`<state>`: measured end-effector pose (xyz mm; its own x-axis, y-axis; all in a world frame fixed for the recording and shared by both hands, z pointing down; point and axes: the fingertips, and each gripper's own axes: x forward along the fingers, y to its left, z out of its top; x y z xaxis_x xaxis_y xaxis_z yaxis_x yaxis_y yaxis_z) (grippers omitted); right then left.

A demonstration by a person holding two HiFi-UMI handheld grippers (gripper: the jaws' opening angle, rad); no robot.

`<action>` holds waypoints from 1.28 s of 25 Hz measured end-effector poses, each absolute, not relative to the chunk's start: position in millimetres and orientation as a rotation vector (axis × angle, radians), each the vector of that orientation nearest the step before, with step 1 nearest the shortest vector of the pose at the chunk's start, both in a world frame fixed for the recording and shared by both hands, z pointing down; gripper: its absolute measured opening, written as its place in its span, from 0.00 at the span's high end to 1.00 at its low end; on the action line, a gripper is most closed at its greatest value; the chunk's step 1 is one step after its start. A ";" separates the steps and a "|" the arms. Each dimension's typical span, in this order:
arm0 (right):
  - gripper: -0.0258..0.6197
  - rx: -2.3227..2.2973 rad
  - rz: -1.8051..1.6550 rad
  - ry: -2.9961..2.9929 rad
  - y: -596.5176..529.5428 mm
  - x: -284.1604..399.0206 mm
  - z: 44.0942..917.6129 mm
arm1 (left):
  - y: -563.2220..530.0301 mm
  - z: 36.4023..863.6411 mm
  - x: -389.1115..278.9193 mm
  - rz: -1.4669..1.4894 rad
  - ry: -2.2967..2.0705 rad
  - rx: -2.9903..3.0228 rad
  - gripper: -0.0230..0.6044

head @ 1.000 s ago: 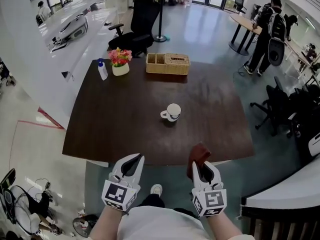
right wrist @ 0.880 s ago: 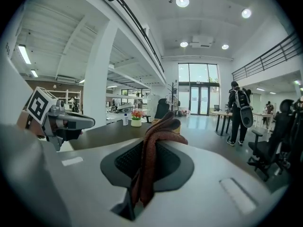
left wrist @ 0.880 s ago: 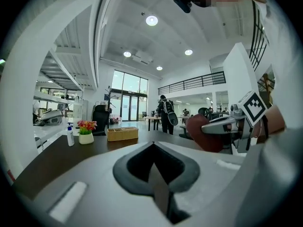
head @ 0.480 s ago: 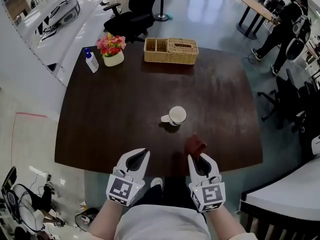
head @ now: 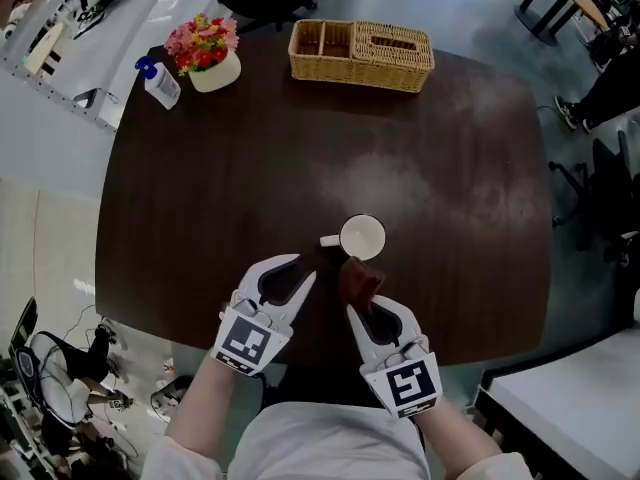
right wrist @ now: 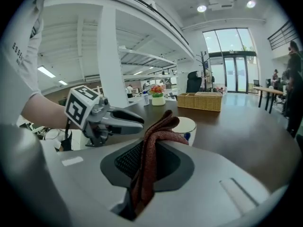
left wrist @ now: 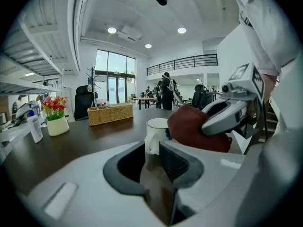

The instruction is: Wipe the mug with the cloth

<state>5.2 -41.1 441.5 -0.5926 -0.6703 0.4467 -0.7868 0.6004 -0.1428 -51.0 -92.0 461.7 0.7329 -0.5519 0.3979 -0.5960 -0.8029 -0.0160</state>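
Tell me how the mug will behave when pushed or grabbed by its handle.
The mug looks like glazed ceramic: probably rigid, breakable and a bit slippery. Standing upright on the smooth table, it would likely slide rather than tip. Held by its side handle, it may swing.

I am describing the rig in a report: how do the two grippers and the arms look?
Both the left gripper and the right gripper have smooth light-grey shells, dark ribbed pads inside, and a cube with black-and-white square markers. The sleeves are white.
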 end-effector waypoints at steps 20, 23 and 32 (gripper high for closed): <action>0.84 0.852 0.625 -2.447 -72.9 -7.8 526.2 | -128.7 521.0 -9.5 0.728 -0.418 3.029 0.84; 0.84 0.917 0.646 -2.412 -78.9 11.0 530.0 | -128.3 520.6 -8.7 0.722 -0.382 3.036 0.84; 0.84 1.118 0.645 -2.319 -93.6 77.7 531.4 | -127.3 522.6 -8.6 0.745 -0.314 3.035 0.84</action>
<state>77.7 -93.6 531.4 -0.5494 -0.5794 0.6021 -0.8071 0.5544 -0.2029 -8.6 -127.3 522.6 0.8676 -0.1929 0.4584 -0.1934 -0.9800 -0.0466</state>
